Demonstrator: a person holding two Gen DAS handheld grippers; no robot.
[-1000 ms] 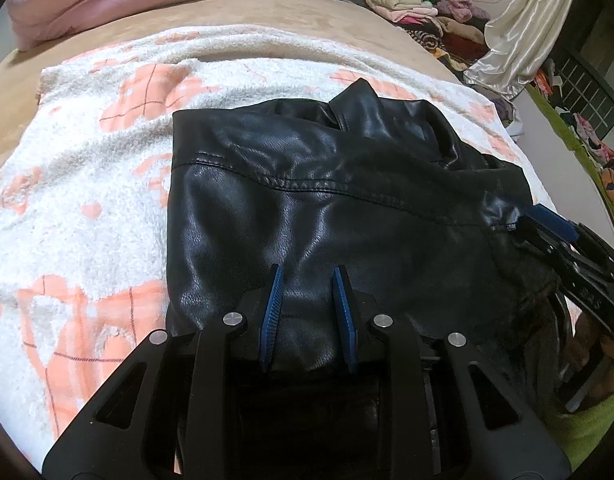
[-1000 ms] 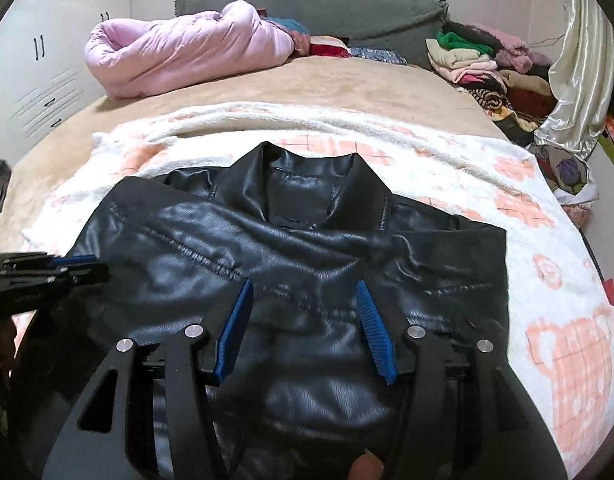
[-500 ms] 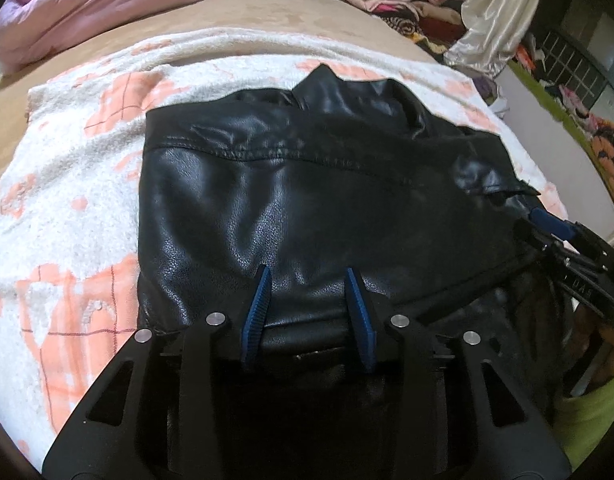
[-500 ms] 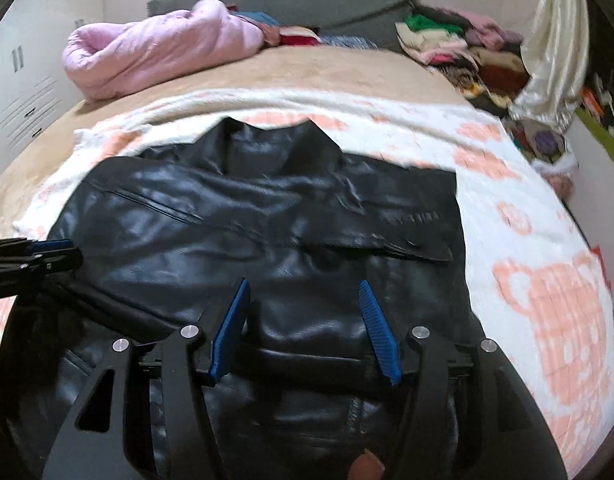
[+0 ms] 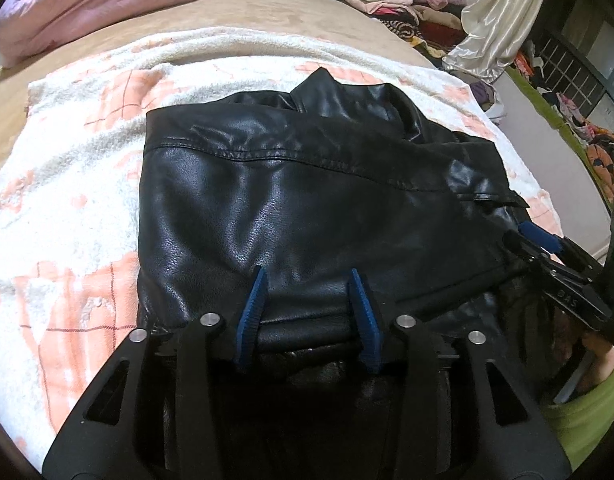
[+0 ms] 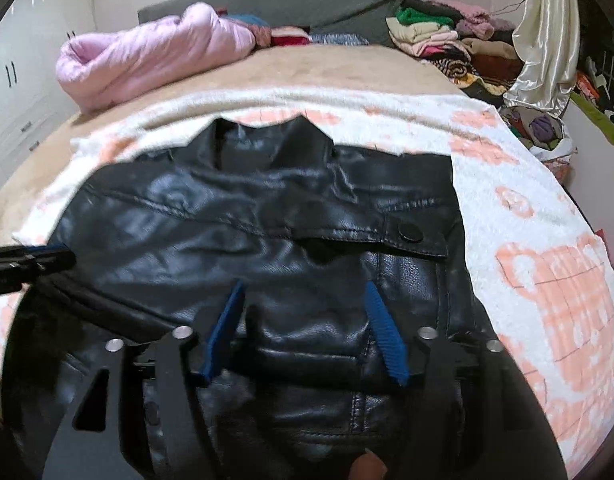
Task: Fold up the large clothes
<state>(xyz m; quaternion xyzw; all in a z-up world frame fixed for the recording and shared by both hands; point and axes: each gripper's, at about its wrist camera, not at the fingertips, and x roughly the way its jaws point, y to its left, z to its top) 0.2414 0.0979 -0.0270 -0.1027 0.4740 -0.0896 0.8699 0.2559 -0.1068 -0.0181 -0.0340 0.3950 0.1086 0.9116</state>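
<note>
Black leather jacket is lying collar-away on the white-and-peach blanket covering the bed. I am hovering my left gripper over the near hem, blue pads spread, grasping nothing. My right gripper is sitting likewise over the right front panel, below the snap-flap pocket, jaws apart and empty. Judging the step: sides look turned in already, and I am lining up for the bottom-to-collar fold. Next move calls for both grippers pinching the hem evenly; stiff leather may spring back.

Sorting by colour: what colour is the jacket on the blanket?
Black, glossy leather-look jacket; clearest in the right wrist view.
</note>
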